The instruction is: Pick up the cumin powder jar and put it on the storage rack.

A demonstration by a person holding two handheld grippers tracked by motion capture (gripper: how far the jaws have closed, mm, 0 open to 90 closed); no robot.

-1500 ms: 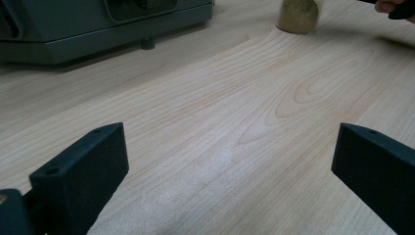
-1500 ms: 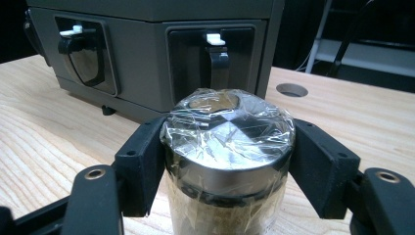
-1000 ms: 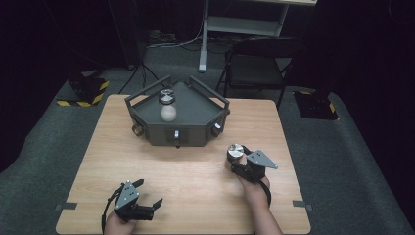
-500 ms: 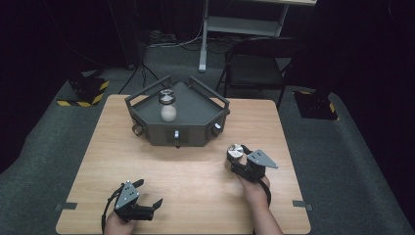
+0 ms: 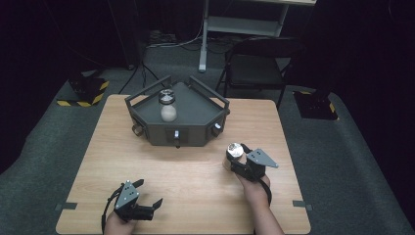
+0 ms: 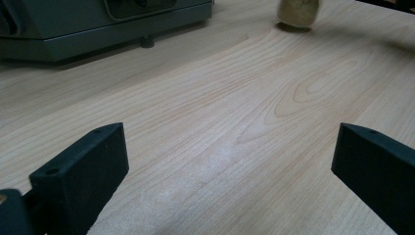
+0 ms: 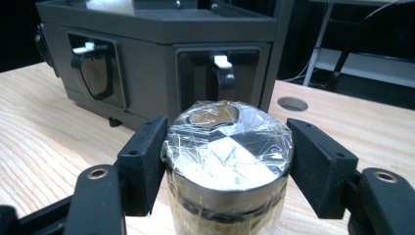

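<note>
Right tool [image 7: 226, 161] grips jar [image 7: 226, 171] before grey box [image 7: 161, 58].

The pale wooden desk [image 5: 195, 181] shows smooth grain; the jar's wrinkled glossy film-wrapped cap [image 7: 227, 147] shines; the dark grey box [image 7: 156, 54] and black plastic fingers [image 7: 144, 164] look matt.

A grey tray unit [image 5: 195, 128] sits at the far middle of the table [image 5: 195, 181], with a bottle [image 5: 168, 105] standing on it. Nearer and to the right, a jar [image 5: 233, 154] stands between the right gripper's [image 5: 237, 160] jaws. The left gripper [image 5: 147, 201] lies at the near left corner.
</note>
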